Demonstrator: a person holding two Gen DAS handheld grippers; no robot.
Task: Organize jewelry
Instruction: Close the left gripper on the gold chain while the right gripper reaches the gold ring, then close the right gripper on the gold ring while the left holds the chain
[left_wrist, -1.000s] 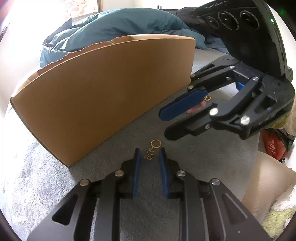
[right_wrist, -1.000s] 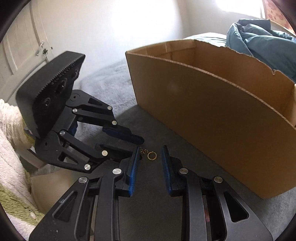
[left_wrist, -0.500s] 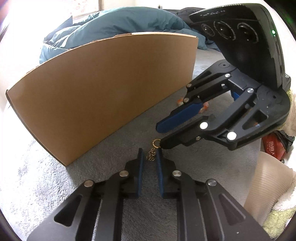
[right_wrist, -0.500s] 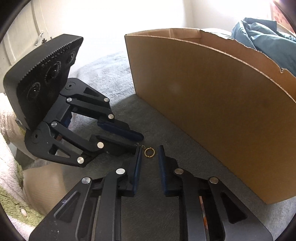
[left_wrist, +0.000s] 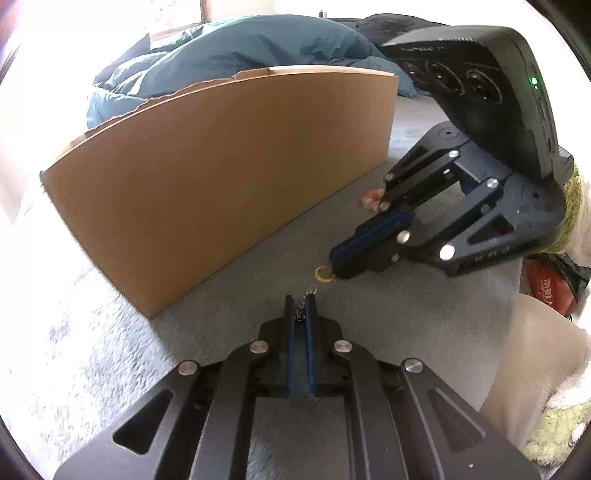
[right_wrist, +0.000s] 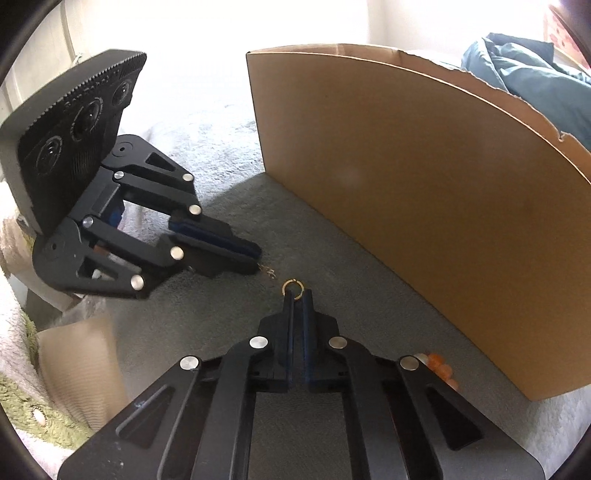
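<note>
A thin gold ring (right_wrist: 292, 286) on a fine chain (left_wrist: 300, 313) lies mid-frame on flat grey carpet (left_wrist: 369, 317). The right gripper (right_wrist: 295, 300) pinches the ring; the left gripper (left_wrist: 300, 300) clamps the chain. A smooth cardboard box (left_wrist: 221, 170) stands just behind.

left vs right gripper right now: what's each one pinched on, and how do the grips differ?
The left gripper is shut on the thin gold chain; the right gripper is shut on the gold ring. The chain runs down between the left pads, only its end poking out; the ring is nipped at its edge, most of its loop sticking out past the tips. Both tips meet low over the grey carpet, beside the cardboard box.
</note>
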